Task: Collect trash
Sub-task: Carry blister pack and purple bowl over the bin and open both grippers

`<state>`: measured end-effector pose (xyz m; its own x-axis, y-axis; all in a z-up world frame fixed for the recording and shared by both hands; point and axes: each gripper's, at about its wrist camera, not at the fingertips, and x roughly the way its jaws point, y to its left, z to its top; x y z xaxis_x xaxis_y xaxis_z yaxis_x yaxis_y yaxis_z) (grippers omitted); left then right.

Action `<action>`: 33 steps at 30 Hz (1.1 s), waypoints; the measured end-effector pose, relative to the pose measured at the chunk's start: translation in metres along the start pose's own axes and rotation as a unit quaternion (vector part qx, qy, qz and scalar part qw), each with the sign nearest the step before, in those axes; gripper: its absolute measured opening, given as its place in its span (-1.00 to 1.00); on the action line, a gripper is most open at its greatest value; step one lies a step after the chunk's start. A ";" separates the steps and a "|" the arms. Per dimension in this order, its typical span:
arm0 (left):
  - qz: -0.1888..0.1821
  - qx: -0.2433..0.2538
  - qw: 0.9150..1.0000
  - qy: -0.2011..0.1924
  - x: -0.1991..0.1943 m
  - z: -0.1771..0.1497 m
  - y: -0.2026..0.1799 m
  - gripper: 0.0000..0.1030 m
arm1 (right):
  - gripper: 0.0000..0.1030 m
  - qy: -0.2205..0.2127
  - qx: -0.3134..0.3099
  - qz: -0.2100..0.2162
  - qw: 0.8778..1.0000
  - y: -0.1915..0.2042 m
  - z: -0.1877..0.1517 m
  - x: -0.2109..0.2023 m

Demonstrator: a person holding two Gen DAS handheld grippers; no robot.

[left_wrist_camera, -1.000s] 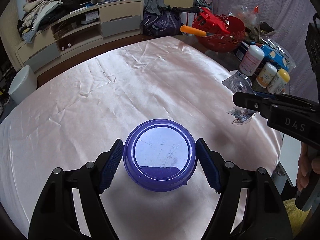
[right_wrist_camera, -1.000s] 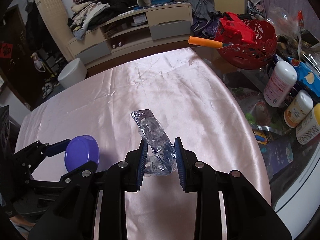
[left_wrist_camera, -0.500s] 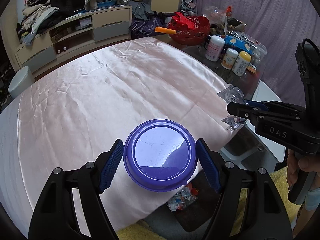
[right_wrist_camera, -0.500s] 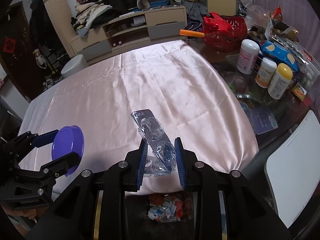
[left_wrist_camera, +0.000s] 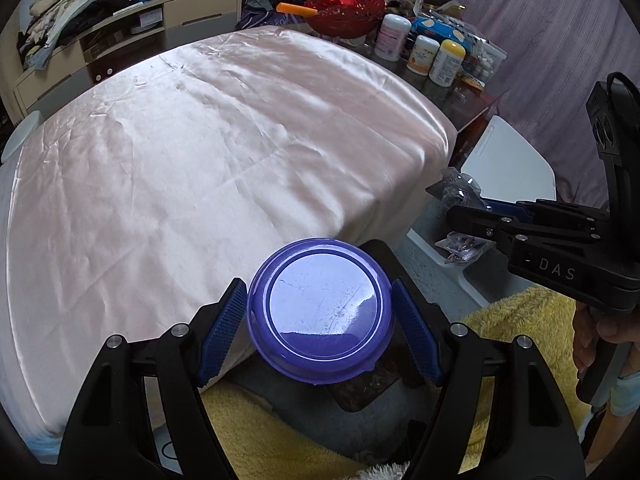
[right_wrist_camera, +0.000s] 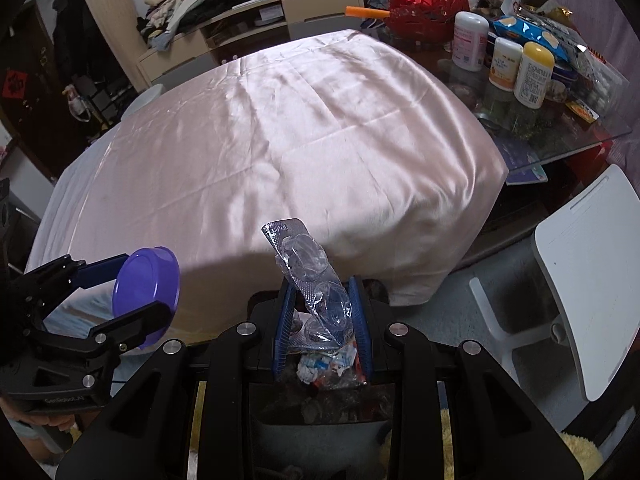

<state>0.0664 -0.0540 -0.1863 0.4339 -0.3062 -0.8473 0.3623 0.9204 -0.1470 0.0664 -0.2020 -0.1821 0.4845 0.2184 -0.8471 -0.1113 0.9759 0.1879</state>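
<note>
Clamping a round purple lid (left_wrist_camera: 320,316) between its blue pads, the left hand-held gripper (left_wrist_camera: 320,320) hung past the near edge of the counter (left_wrist_camera: 224,160), which was draped in a shiny pink cloth (right_wrist_camera: 304,132). Both pads pressed on the lid's rim, one at each side, and the lid's flat top faced the left wrist camera. Below the lid sat a dark bin (right_wrist_camera: 328,396), with a yellow fluffy rug (left_wrist_camera: 516,312) on the floor around it.

The right hand-held gripper (right_wrist_camera: 323,320) held a clear, crumpled blister pack (right_wrist_camera: 312,280) with its jaws set narrow. The pack stood tilted between the pads and stuck out above them (its silvery backing caught the light). Directly beneath it, in the right wrist view, the bin's open mouth showed scraps of paper and wrappers (right_wrist_camera: 328,364) lying inside. A person's fingers (left_wrist_camera: 592,340) wrapped the right gripper's handle at the edge of the left wrist view.

At the far right end of the counter stood a red basket (right_wrist_camera: 428,4), several white and yellow bottles (right_wrist_camera: 534,68) and a blue snack packet (right_wrist_camera: 532,32). A white chair (right_wrist_camera: 588,296) stood on the floor to the right, apart from the bin.
</note>
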 end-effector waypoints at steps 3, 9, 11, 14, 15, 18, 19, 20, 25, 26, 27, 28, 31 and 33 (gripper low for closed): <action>-0.004 0.007 1.000 0.013 0.010 -0.013 -0.007 0.37 | -0.44 0.011 0.004 -0.001 1.000 -0.002 -0.014 0.005; -0.013 0.018 0.998 0.053 0.038 -0.033 -0.021 0.37 | -0.44 0.040 0.024 -0.013 0.999 -0.017 -0.035 0.021; -0.016 0.021 0.998 0.063 0.047 -0.036 -0.025 0.37 | -0.44 0.048 0.030 -0.014 0.998 -0.022 -0.041 0.027; -0.019 0.022 0.997 0.078 0.060 -0.040 -0.028 0.37 | -0.44 0.061 0.038 -0.015 0.997 -0.027 -0.047 0.036; -0.018 0.023 0.996 0.083 0.064 -0.041 -0.028 0.37 | -0.44 0.065 0.042 -0.015 0.997 -0.028 -0.048 0.038; -0.019 0.022 0.996 0.089 0.072 -0.042 -0.030 0.37 | -0.44 0.071 0.049 -0.015 0.996 -0.032 -0.050 0.046; -0.019 0.021 0.995 0.092 0.076 -0.043 -0.030 0.38 | -0.44 0.074 0.051 -0.015 0.996 -0.033 -0.050 0.048; -0.020 0.019 0.995 0.096 0.079 -0.044 -0.030 0.38 | -0.44 0.078 0.052 -0.015 0.995 -0.033 -0.051 0.052; -0.025 0.016 0.993 0.111 0.091 -0.048 -0.029 0.38 | -0.43 0.094 0.058 -0.012 0.994 -0.033 -0.050 0.065; -0.027 0.016 0.993 0.112 0.092 -0.047 -0.029 0.38 | -0.41 0.097 0.058 -0.011 0.994 -0.033 -0.050 0.067; -0.030 0.016 0.993 0.114 0.094 -0.047 -0.029 0.39 | -0.40 0.100 0.058 -0.011 0.993 -0.033 -0.050 0.069; -0.032 0.014 0.992 0.118 0.095 -0.046 -0.028 0.39 | -0.39 0.102 0.059 -0.013 0.993 -0.032 -0.049 0.071; -0.034 0.013 0.992 0.121 0.096 -0.045 -0.027 0.39 | -0.35 0.102 0.066 -0.014 0.992 -0.034 -0.047 0.074; -0.035 0.011 0.992 0.123 0.096 -0.044 -0.024 0.42 | -0.15 0.100 0.069 -0.018 0.992 -0.036 -0.046 0.073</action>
<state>0.0632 -0.0953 -0.2863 0.1938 -0.2987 -0.9345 0.4031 0.8927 -0.2017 0.0660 -0.2209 -0.2737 0.3032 0.1926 -0.9332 0.0290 0.9770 0.2111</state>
